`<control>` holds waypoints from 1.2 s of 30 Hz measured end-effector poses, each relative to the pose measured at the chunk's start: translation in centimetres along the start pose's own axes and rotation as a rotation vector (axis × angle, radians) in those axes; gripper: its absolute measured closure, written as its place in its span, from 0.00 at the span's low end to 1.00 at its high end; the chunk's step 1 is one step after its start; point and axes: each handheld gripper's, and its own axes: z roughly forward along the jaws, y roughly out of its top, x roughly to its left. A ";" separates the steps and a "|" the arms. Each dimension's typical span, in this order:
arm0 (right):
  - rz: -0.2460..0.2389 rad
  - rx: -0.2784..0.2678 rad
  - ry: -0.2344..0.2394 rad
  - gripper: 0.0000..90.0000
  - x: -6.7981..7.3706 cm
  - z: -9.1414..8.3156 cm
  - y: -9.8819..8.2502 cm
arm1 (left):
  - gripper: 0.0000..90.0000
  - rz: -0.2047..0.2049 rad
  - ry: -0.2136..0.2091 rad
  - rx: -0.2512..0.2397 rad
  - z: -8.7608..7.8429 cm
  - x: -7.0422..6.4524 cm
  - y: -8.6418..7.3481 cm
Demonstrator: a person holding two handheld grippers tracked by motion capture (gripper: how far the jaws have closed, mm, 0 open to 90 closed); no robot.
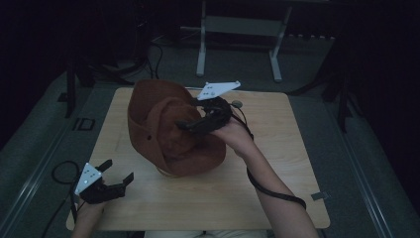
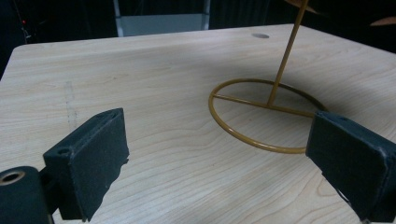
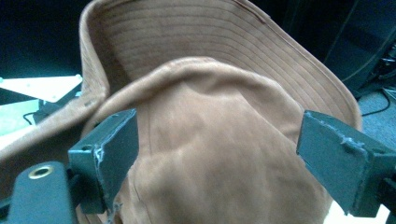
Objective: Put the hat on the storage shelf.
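Note:
A brown brimmed hat [image 1: 168, 124] hangs on a thin gold wire stand, and the stand's ring base [image 2: 261, 116] lies on the wooden table [image 1: 277, 163]. My right gripper [image 1: 190, 116] is open at the hat's right side. Its pads [image 3: 112, 144] stand wide apart on either side of the soft crown [image 3: 210, 84], with the upturned brim behind. My left gripper [image 1: 119, 169] rests low at the table's front left corner, open and holding nothing. In the left gripper view it [image 2: 219, 154] faces the stand's ring and upright rod.
A white metal frame [image 1: 237, 29] stands on the dark floor beyond the table. A black cable [image 1: 62, 171] loops on the floor at the left. There is a small hole [image 2: 260, 35] near the table's far edge. The wood in front of the hat is bare.

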 end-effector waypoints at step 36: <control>0.131 -0.023 -0.203 0.15 -3.8 -9.2 -13.7 | 0.07 0.018 -0.013 0.009 0.1 0.0 -0.4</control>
